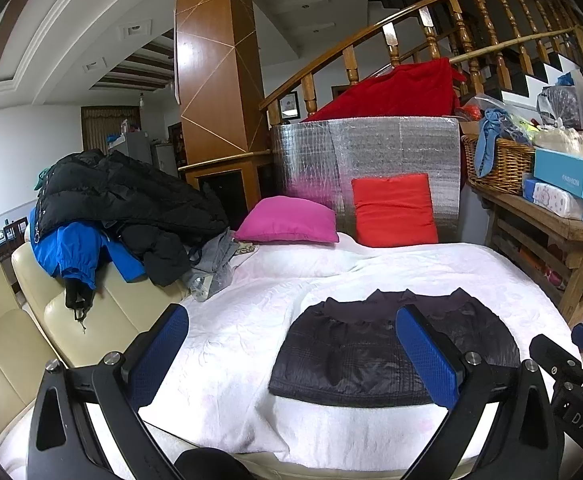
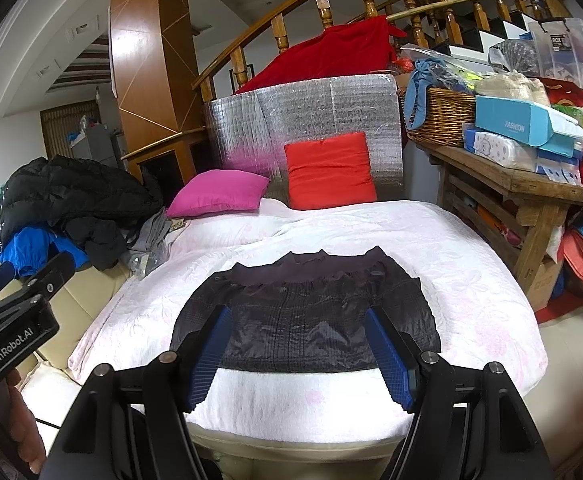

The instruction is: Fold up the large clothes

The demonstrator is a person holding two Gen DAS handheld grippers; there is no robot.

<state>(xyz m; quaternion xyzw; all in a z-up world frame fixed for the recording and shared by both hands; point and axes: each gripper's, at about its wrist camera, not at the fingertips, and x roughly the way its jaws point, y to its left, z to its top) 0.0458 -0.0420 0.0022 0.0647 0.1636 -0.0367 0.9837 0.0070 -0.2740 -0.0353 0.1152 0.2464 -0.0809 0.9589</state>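
Observation:
A dark quilted jacket (image 1: 355,356) lies folded into a compact block on the white bedspread (image 1: 251,320), near its front edge; it also shows in the right wrist view (image 2: 307,320). My left gripper (image 1: 291,344) is open and empty, held above the bedspread just left of the jacket. My right gripper (image 2: 297,344) is open and empty, held back from the jacket's near edge, its blue pads (image 2: 387,356) on either side of it. The right gripper's body shows at the right edge of the left wrist view (image 1: 571,360).
A pile of unfolded clothes, black (image 1: 123,200) and blue (image 1: 67,248), sits on the cream sofa (image 1: 51,320) at left. Pink (image 1: 287,220) and red (image 1: 393,210) cushions lean at the bed's far end. A cluttered wooden table (image 2: 523,184) stands at right.

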